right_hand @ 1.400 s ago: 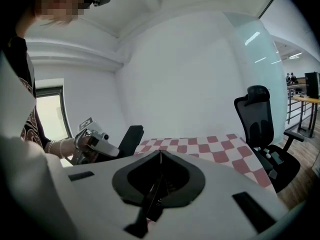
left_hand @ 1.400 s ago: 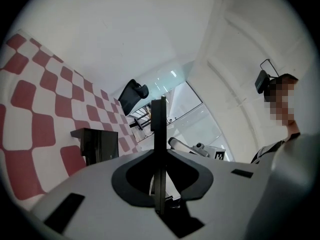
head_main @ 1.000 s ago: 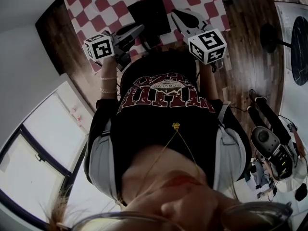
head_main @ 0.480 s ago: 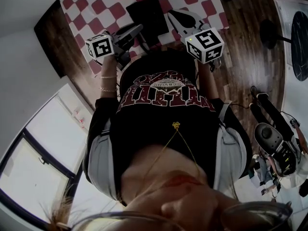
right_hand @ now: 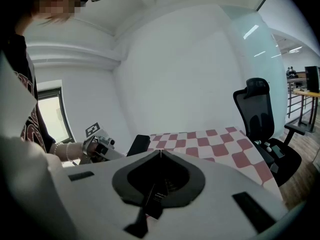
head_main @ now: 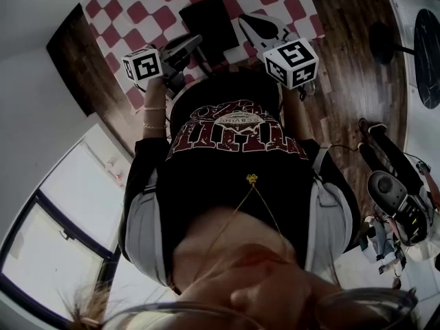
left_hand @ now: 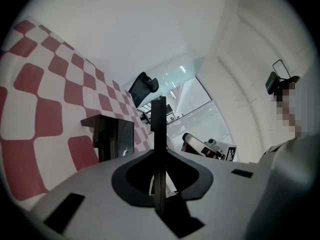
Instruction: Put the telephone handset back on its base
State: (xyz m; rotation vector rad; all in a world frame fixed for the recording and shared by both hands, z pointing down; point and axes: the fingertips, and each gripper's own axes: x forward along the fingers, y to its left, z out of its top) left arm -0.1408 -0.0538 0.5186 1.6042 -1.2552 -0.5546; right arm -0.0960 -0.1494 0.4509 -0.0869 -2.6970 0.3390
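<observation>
The black telephone base [head_main: 206, 18] stands on the red-and-white checked tablecloth [head_main: 130, 9]; I cannot make out a separate handset. My left gripper [head_main: 196, 41] is held just left of the base, at the table's near edge. In the left gripper view its jaws [left_hand: 159, 104] meet in one thin dark bar, shut with nothing between them, and the base [left_hand: 112, 136] lies ahead to the left. My right gripper [head_main: 246, 20] hovers just right of the base. Its jaws [right_hand: 160, 154] also look shut and empty, with the base [right_hand: 139, 145] beyond.
A person's torso fills the middle of the head view. A black office chair [right_hand: 262, 119] stands at the table's far side. Wooden floor [head_main: 357, 67] lies to the right, with other equipment [head_main: 395, 198] on it. A white wall and a window [head_main: 55, 205] are on the left.
The head view has drifted a little, so the table sits slightly further left. Both grippers stay beside the telephone base with their jaws unchanged.
</observation>
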